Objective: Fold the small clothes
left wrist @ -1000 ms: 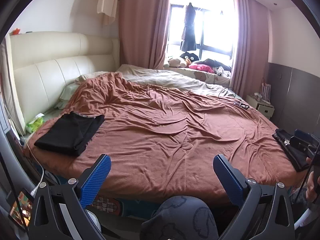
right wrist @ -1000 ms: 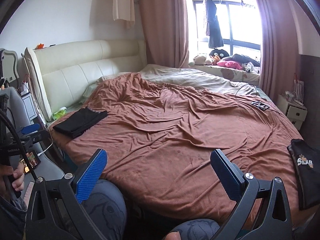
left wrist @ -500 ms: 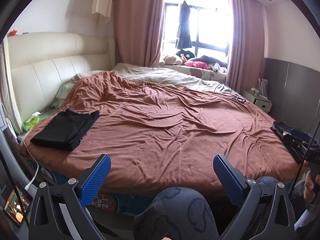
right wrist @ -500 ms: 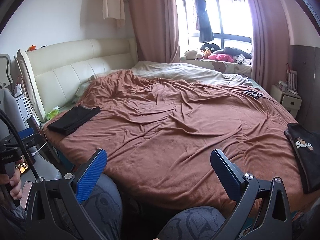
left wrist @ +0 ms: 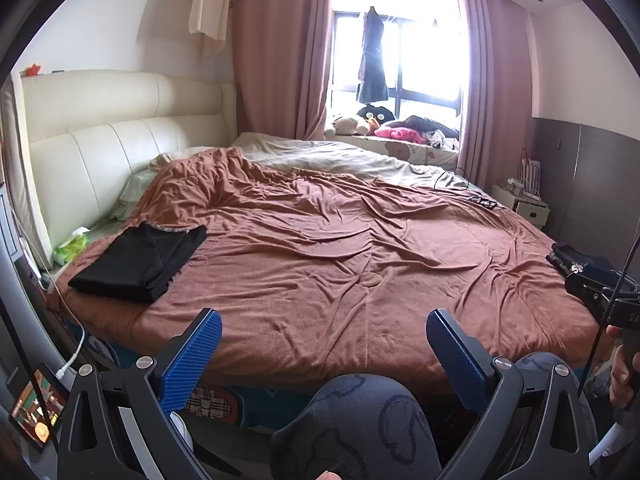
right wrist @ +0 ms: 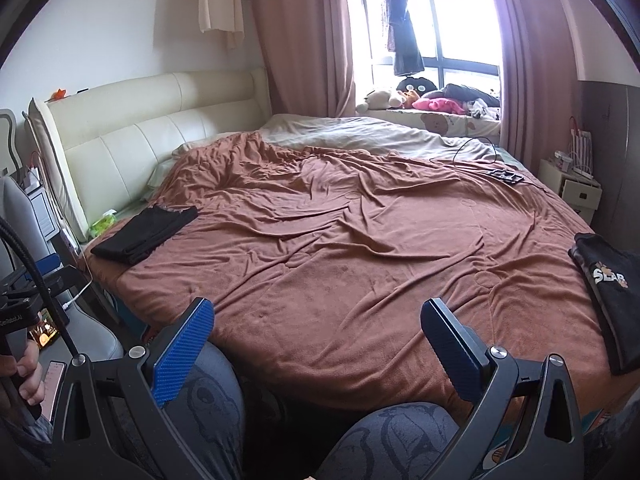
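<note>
A folded black garment (left wrist: 138, 258) (right wrist: 144, 234) lies on the brown blanket (left wrist: 340, 264) (right wrist: 360, 248) at the bed's near left corner. At the right edge lies a second black garment (right wrist: 608, 292) with a printed logo; in the left wrist view only its end (left wrist: 572, 258) shows behind the other gripper. My left gripper (left wrist: 324, 350) is open and held off the bed's near edge, above the person's knee. My right gripper (right wrist: 316, 344) is open too, at the same edge, with nothing between its fingers.
A cream headboard (left wrist: 100, 144) stands at the left. A phone (left wrist: 38, 412) on a white cable sits low left. Plush toys and clothes (right wrist: 432, 98) lie on the window seat, a cable and dark device (right wrist: 506, 176) on the far bed, a nightstand (right wrist: 572, 188) at right.
Both grippers have drawn back and tilted a little, so the bed sits lower and farther in view. Both stay open and empty. The garments have not moved.
</note>
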